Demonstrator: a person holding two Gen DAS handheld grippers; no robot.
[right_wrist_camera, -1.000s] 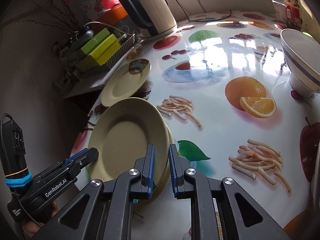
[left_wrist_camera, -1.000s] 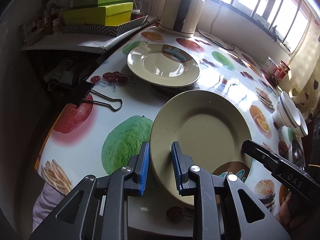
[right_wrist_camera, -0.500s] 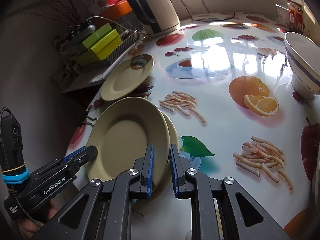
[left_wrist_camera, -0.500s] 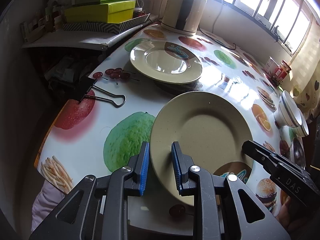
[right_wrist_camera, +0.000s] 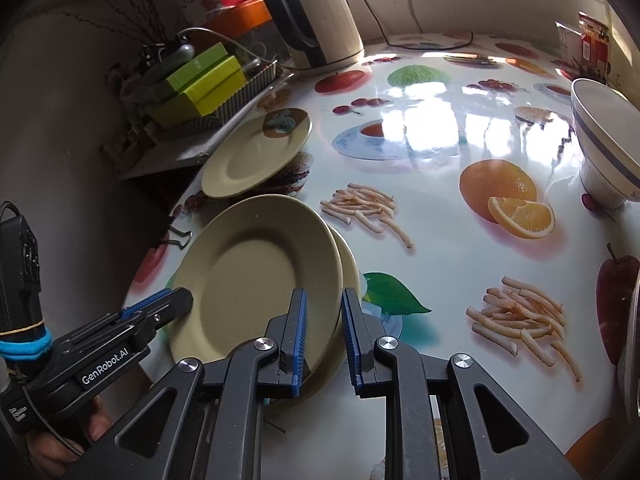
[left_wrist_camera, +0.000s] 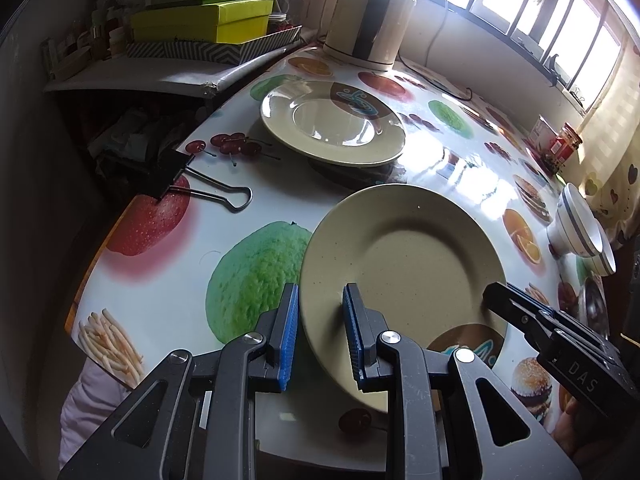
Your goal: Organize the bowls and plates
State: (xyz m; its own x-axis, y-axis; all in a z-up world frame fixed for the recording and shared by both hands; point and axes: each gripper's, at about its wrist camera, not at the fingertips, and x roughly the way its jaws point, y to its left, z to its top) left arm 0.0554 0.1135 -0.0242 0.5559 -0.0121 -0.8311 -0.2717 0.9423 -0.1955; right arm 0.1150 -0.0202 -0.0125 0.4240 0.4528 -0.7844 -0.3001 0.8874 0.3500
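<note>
Tabletop (right_wrist_camera: 440, 240), glossy cloth printed with fruit and fries. Item: top plate (left_wrist_camera: 400, 264), plain beige, tilted, its rim lifted over a lower plate (right_wrist_camera: 352, 264) lying flat near the tabletop's near-left edge; a brown patterned patch of the lower plate shows beneath it. Left gripper (left_wrist_camera: 318, 334): jaws straddle the top plate's near-left rim, the right pad against the upper face, the left pad standing slightly clear of the underside; whether it clamps cannot be told. Right gripper (right_wrist_camera: 323, 332): jaws opening, both plates' near-right rims between the blue pads, gaps visible on either side. Item: third plate (left_wrist_camera: 332, 122), beige with brown patterned patch, flat by the far-left edge. Item: striped bowls (left_wrist_camera: 584, 232), near the right edge. Sundry: binder clip (left_wrist_camera: 180, 178) on left edge; kettle (right_wrist_camera: 312, 12) at far-left corner.
</note>
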